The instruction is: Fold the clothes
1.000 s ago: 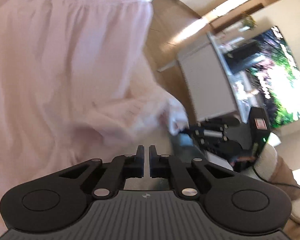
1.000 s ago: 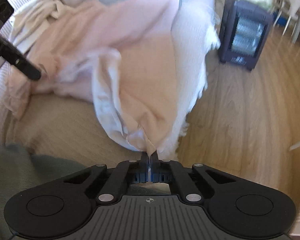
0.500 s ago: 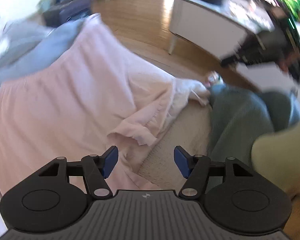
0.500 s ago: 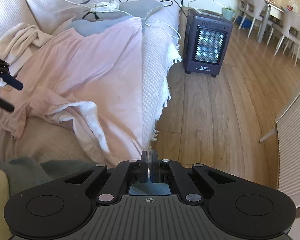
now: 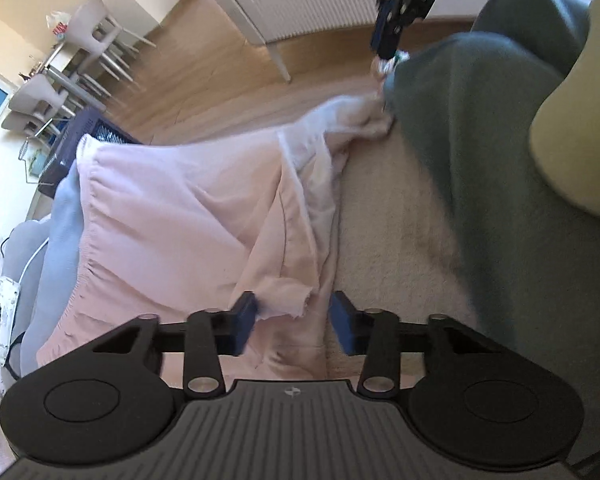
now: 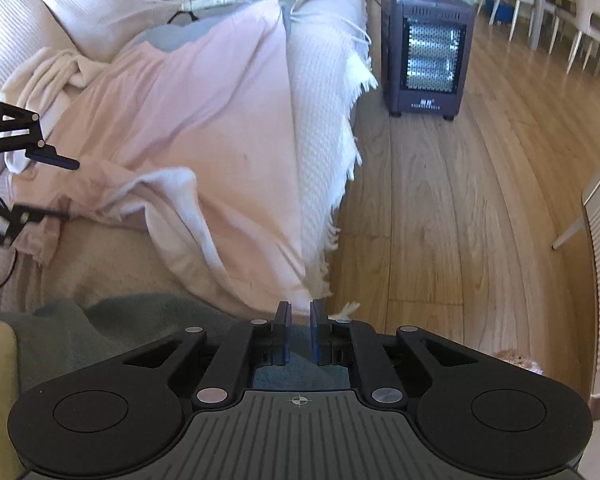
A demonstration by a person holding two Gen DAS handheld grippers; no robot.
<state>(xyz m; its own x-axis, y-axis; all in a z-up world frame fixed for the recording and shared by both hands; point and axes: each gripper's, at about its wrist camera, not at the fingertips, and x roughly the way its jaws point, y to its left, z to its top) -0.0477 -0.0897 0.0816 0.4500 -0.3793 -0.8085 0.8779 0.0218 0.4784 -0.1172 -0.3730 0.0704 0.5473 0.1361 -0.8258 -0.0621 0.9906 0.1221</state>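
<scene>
The pink garment [image 5: 172, 216] is spread on the sofa [image 5: 400, 248]; its frayed corner is bracketed, ungripped, by the closing left gripper [image 5: 294, 322], while the right gripper [image 6: 299, 330], just parted narrowly, holds nothing.

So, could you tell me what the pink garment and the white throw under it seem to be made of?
The pink garment looks like thin, matte woven cotton: it creases softly and has a gathered edge. The white throw looks like a thicker waffle-textured knit or weave, probably cotton, with a fringed edge. Neither fibre is certain.
</scene>
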